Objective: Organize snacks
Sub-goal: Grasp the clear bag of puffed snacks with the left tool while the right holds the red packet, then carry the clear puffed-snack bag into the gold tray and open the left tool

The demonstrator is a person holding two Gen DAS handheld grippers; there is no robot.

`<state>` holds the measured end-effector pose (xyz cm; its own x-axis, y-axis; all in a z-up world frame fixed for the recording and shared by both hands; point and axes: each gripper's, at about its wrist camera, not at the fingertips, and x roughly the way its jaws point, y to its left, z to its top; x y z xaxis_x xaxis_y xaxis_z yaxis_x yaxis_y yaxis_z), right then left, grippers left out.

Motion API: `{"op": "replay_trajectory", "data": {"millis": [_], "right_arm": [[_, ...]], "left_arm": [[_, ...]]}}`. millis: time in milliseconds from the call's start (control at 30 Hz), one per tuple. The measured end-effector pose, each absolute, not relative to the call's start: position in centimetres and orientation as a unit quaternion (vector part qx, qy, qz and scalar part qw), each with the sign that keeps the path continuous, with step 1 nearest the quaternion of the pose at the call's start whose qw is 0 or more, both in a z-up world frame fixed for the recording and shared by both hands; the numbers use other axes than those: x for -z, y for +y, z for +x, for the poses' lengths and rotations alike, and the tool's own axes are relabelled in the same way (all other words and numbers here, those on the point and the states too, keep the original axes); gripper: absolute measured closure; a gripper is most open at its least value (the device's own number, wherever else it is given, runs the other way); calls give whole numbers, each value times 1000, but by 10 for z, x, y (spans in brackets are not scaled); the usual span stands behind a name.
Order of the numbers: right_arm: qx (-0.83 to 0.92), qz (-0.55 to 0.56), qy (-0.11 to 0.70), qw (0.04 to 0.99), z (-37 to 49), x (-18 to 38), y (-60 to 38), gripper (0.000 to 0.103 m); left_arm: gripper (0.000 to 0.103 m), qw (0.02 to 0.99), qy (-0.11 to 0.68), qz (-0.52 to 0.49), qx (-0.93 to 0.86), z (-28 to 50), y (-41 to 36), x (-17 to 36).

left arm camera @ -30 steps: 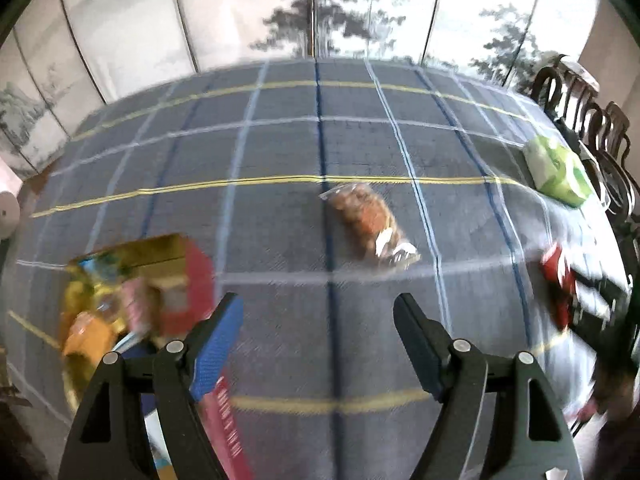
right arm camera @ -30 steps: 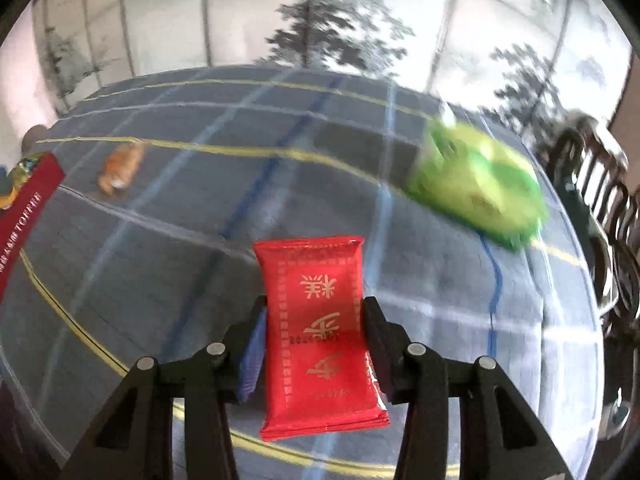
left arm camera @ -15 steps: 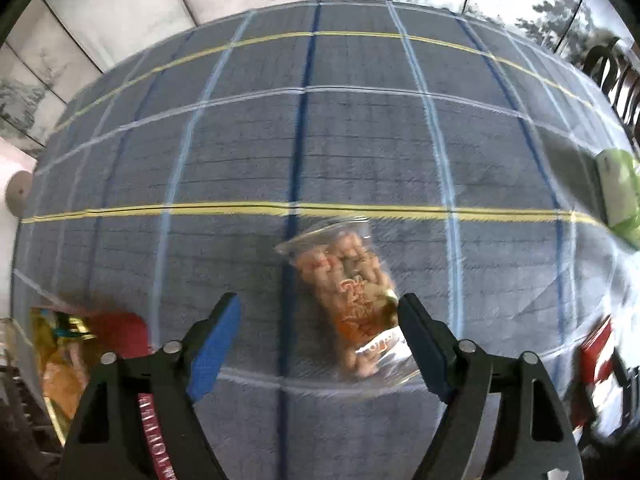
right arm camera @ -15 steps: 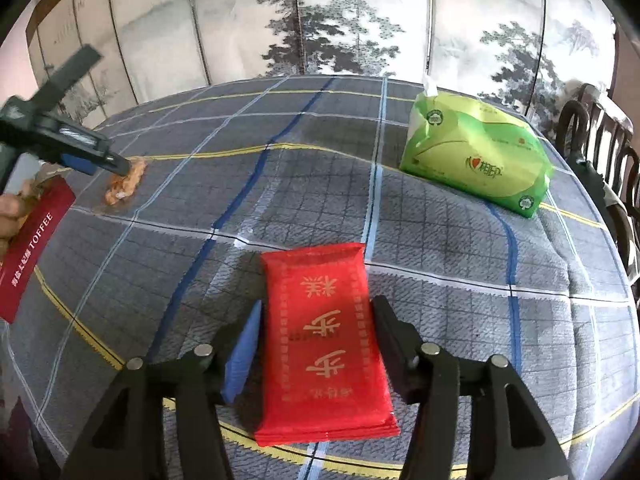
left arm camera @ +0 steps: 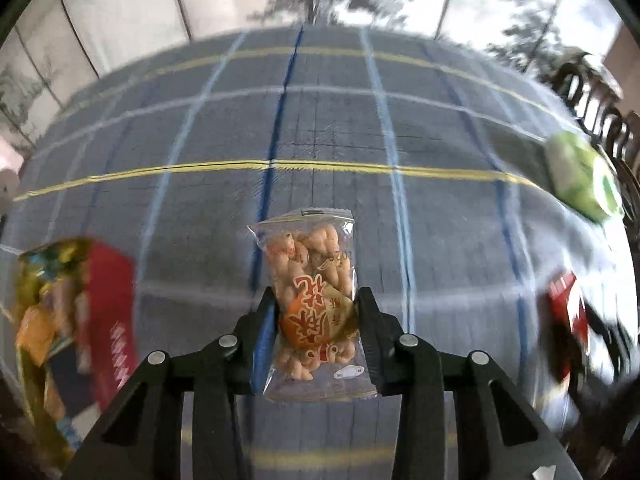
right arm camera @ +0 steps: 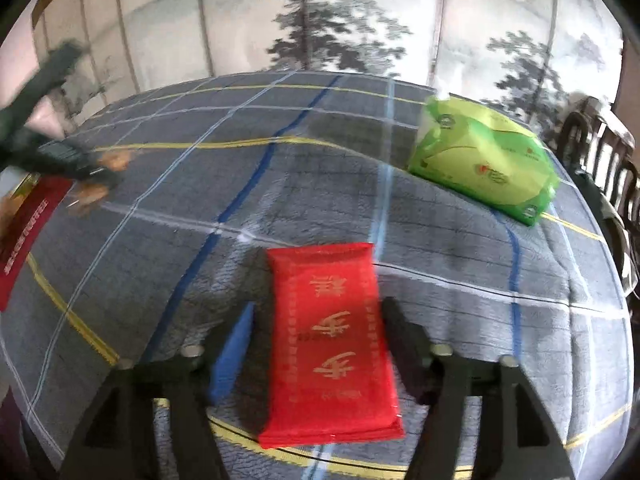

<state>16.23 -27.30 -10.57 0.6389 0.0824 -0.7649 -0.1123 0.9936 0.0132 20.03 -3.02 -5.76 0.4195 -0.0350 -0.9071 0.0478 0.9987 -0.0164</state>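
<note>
- Since a second ago the left gripper (left arm camera: 316, 328) has travelled across the desk (left arm camera: 320, 128) to the clear bag of peanuts (left arm camera: 310, 300), which then lay well ahead of it. Its jaws have just been closing, and the bag now sits between them with both pads pressed on its lower half.
- The bag's long axis runs straight ahead along the fingers, so its top seal points away and its bottom edge lies back toward the camera.
- The right gripper (right arm camera: 316, 344) has barely shifted. Its jaws have just narrowed a little, yet a gap shows on each side of the red packet (right arm camera: 332, 340) lying between them, so it stands open around the packet and not clamped on it. The packet also lies lengthwise with the fingers, flat on the desk.
- To the left of the peanut bag, near the desk's edge, is a red box (left arm camera: 108, 312) with mixed snacks in it, blurred. My guess is that the bag goes there, a short sideways carry for the left hand.
- Farther off, the cloth between the two grippers is bare.
- A green tissue pack (right arm camera: 486, 164) lies far right, by the chairs (right arm camera: 600, 160) at the desk's rim.
</note>
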Motion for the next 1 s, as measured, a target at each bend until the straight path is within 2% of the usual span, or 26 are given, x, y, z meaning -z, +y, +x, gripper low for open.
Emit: {"op": "replay_trajectory", "data": {"millis": [67,367,767,1000], "right_arm": [[-54,-1,419,906,162,105,-279,57],[-38,0,421,906,162,105,-278,57],[-54,86,422,901,151,103,-221,58],[-31,71,411,908,149,105,-205,58]], "left_arm": [[68,856,517,9,29,168,-27,43],[68,872,488,-13,24,86,11,11],[68,886,462,-24,-20,46,67,-3],[68,887,459,-25,-45,34,95,3]]}}
